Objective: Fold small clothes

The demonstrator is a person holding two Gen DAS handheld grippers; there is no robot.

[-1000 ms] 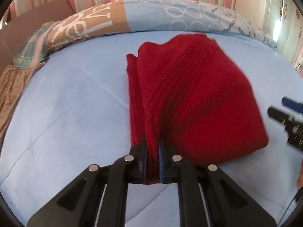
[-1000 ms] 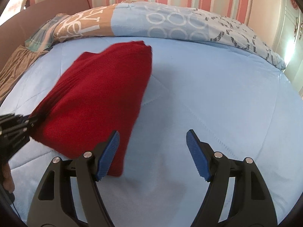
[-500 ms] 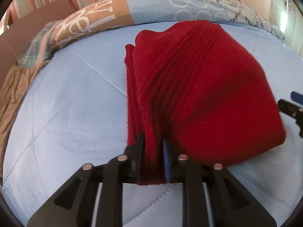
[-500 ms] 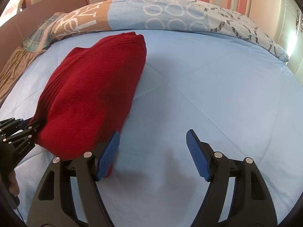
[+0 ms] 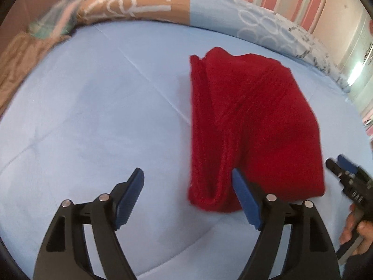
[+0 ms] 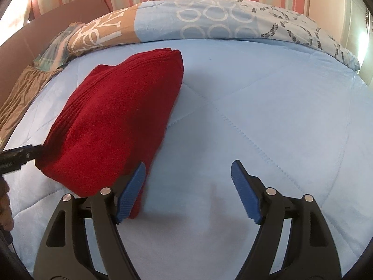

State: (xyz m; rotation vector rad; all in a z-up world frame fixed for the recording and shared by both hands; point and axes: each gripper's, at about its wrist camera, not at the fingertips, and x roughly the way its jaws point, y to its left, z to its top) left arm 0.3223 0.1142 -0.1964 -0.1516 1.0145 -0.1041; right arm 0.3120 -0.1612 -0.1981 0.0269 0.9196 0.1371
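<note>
Red sweater [image 5: 254,126] folded on blue bedspread [image 5: 93,116]. Left gripper [image 5: 187,198] jaws just opening, wide, nothing between; right gripper [image 6: 187,191] wide, empty. Next, probably: tidy or set aside.

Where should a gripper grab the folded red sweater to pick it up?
Probably the near, thick folded end of the red sweater, coming from the near side. The layers bunch there into a raised ridge that open jaws could straddle. The left gripper, just opened, is nearest.
</note>
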